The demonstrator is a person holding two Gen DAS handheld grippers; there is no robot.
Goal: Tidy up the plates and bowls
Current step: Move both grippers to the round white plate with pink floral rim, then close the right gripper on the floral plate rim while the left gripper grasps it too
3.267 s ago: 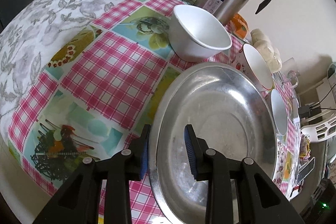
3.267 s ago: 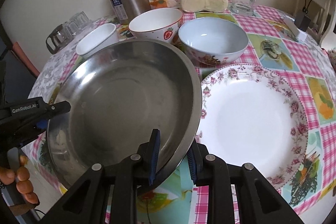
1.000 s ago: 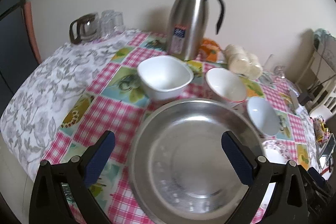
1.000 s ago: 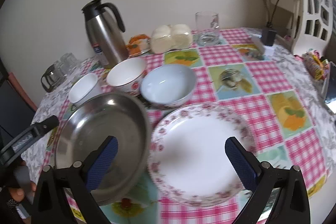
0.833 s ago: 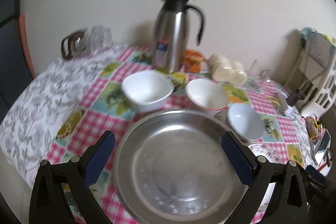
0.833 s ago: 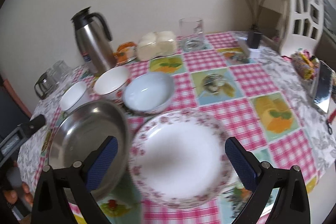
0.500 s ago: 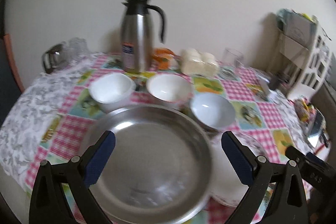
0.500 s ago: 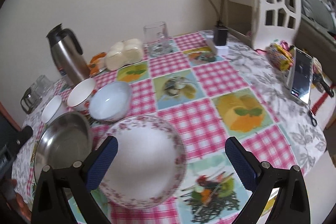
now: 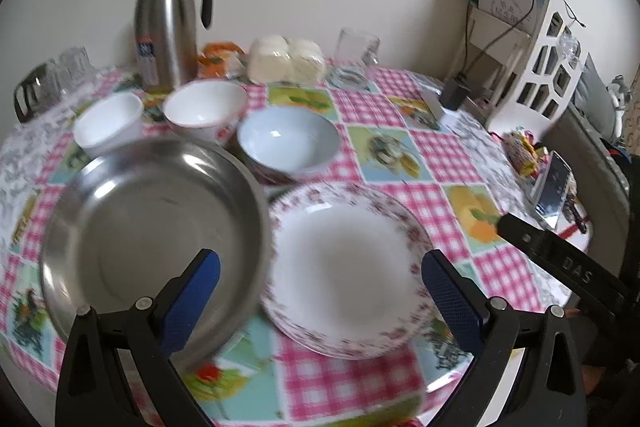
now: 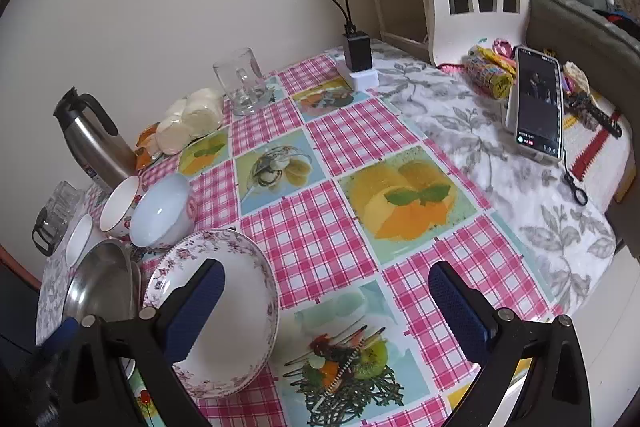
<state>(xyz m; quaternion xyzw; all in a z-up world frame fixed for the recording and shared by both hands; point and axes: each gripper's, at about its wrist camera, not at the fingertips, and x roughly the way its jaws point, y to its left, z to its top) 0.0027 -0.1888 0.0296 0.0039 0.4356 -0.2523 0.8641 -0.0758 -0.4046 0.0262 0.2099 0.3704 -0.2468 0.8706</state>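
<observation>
Left tongs at the frame's lower edge: spread wide, gripping nothing, touching nothing; right tongs likewise wide apart and empty above the tabletop. Just beyond the left tongs, lower left of frame, the steel plate lies with its rim over the edge of the floral plate at lower centre. Farther back, a row of three: small white bowl, strawberry bowl, pale blue bowl; steel flask upper left, by the wall.
</observation>
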